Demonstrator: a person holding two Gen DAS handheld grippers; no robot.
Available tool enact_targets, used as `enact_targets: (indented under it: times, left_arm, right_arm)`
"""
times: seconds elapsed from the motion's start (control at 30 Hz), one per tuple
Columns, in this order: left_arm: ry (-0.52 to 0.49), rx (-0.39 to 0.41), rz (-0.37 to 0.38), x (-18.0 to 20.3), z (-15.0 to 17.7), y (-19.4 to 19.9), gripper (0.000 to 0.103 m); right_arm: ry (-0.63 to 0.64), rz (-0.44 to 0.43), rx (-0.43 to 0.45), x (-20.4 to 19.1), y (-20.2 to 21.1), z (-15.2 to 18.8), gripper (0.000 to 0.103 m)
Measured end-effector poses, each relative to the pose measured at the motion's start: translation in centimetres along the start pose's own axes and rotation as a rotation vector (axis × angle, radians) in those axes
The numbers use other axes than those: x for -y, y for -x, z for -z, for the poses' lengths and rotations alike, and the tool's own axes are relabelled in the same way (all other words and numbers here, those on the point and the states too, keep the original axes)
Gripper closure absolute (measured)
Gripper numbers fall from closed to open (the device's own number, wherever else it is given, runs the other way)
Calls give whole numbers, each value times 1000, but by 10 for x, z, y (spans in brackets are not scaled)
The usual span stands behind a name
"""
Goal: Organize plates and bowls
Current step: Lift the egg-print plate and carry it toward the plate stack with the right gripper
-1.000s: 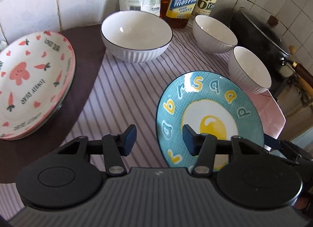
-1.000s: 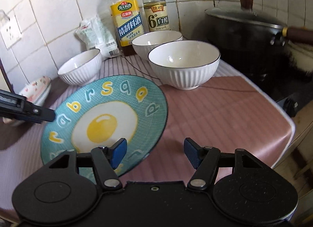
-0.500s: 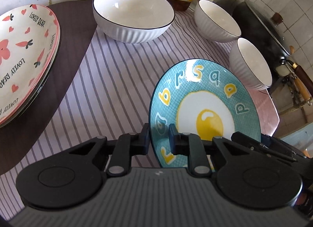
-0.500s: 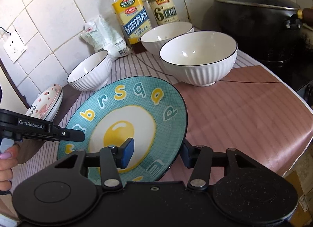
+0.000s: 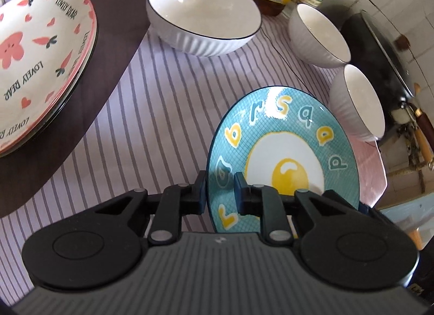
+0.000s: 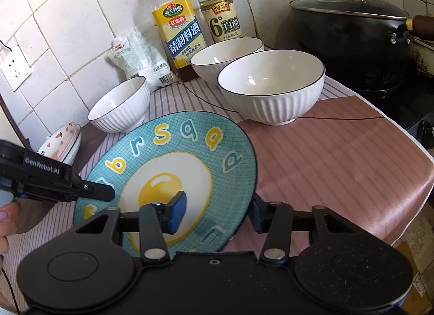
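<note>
While the left tongs (image 5: 218, 190) clamp the near-left rim of the blue egg plate (image 5: 287, 163), it tilts above the striped worktop (image 5: 152, 114); pink plates (image 5: 40, 57) far left, three white bowls (image 5: 203, 14) behind. Right wrist view: right tongs (image 6: 215, 213) closing around the plate's (image 6: 168, 168) near-right rim, plate between them, contact unclear; pot (image 6: 350, 41) right.
</note>
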State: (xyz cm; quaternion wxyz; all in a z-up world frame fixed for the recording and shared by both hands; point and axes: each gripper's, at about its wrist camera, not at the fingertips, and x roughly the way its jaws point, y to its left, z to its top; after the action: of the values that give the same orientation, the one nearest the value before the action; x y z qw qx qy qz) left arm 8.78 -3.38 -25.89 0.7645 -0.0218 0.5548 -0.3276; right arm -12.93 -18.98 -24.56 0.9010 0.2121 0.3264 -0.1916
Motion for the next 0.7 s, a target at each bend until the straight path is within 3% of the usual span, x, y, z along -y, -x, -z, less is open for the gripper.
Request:
enact_targets:
  times: [0.07,0.17,0.23,0.43,0.7]
  left_arm:
    - [-19,-9,-10,3,-1,0,84]
    - [-32,-31,1,8,-3,1,83]
    - [-37,-17,7,10,-4,6,84]
    - [-32,-32,34,6,-5,9,84]
    - [-29,-34,-11,-3,-6,25,84]
  right_arm:
    - [-43,-20,-7,10,1,-3,76]
    - [-65,-9,15,11,8,-4,80]
    - [-9,19,43,2,15,-5,81]
    - [-49,-25,-3,7,18,-13,80]
    - [27,-82,-22,-8,19,-15,80]
